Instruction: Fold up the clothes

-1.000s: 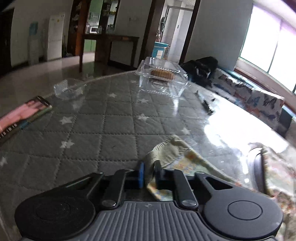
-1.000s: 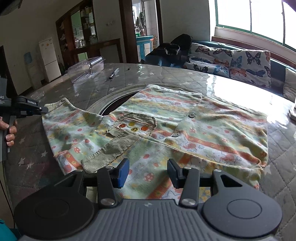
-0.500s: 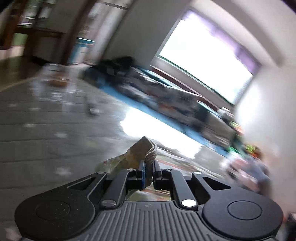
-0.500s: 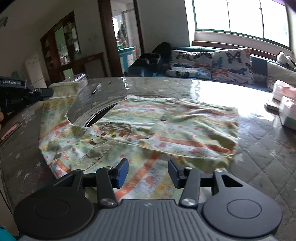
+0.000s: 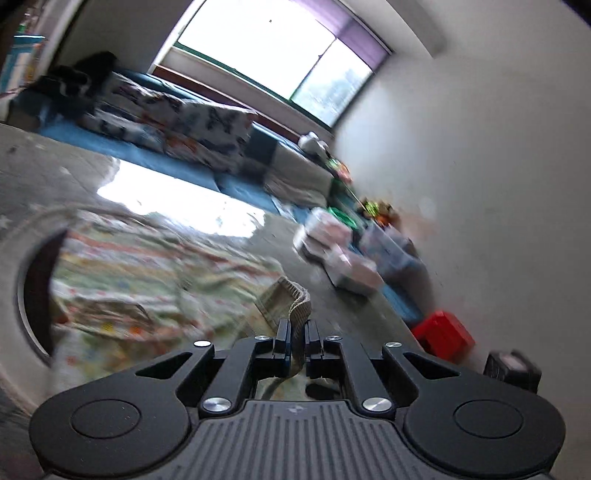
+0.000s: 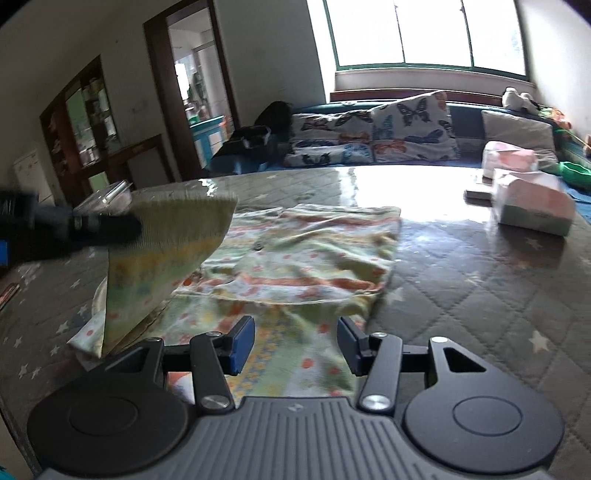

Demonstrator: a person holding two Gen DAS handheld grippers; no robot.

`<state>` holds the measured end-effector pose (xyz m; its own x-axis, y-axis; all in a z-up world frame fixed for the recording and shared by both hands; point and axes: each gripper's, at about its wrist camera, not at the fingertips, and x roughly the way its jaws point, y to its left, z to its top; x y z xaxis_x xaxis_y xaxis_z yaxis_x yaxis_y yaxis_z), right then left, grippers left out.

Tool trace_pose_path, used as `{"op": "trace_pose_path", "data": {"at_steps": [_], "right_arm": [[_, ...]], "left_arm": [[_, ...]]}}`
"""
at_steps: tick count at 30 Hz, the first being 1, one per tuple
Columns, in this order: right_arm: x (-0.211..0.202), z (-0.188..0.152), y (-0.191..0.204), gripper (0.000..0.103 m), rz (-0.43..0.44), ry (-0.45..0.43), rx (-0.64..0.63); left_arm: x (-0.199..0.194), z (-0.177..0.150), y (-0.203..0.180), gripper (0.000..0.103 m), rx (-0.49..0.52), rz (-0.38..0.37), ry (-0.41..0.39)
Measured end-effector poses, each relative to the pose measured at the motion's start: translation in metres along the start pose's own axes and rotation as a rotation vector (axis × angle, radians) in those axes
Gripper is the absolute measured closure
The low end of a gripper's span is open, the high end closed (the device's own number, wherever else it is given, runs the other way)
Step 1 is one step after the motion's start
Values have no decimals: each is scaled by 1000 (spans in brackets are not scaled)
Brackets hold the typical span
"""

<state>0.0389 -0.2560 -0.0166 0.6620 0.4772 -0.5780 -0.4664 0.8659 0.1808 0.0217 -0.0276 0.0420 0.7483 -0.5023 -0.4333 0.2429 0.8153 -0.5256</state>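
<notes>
L claw (image 5: 297, 341) pinches the sleeve cuff (image 5: 301, 308) tight, lifted at 10 o'clock to fold over the shirt (image 6: 295, 258). R claw (image 6: 295, 347) half open, empty, waiting above the hem.

Bright window (image 6: 428, 33) above a butterfly-cushioned sofa (image 6: 373, 136), white walls.

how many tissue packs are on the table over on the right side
2: a nearer tissue pack at the table's right edge, and another just behind it. More may be out of frame.
</notes>
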Motion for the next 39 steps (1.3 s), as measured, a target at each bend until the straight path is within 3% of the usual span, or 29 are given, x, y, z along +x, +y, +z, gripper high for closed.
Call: {"op": "trace_pose_path", "data": {"at_steps": [6,11,15,20,27,35,39], "right_arm": [[-3,6,-12,53,-26,-25,46],[-1,12,-11,54,-20,-34,58],[4,13,-2,54,6,-28,41],[24,12,17,63,50,15,-3],[53,15,37,66,97,60,-69],[60,13,36,67,84,102,-91],[57,16,39,67,90,87,-118]], "left_arm": [[16,-14,-2,90,31,-17,85],[8,-15,8,86,53,-15,106],[-3,-17,26,85,89,69,102],[-11,-22,66,85,31,200,116],[-21,-26,104,88,-12,323,126],[-21,-13,104,88,3,324,96],[-4,-2,98,88,11,270,87]]}}
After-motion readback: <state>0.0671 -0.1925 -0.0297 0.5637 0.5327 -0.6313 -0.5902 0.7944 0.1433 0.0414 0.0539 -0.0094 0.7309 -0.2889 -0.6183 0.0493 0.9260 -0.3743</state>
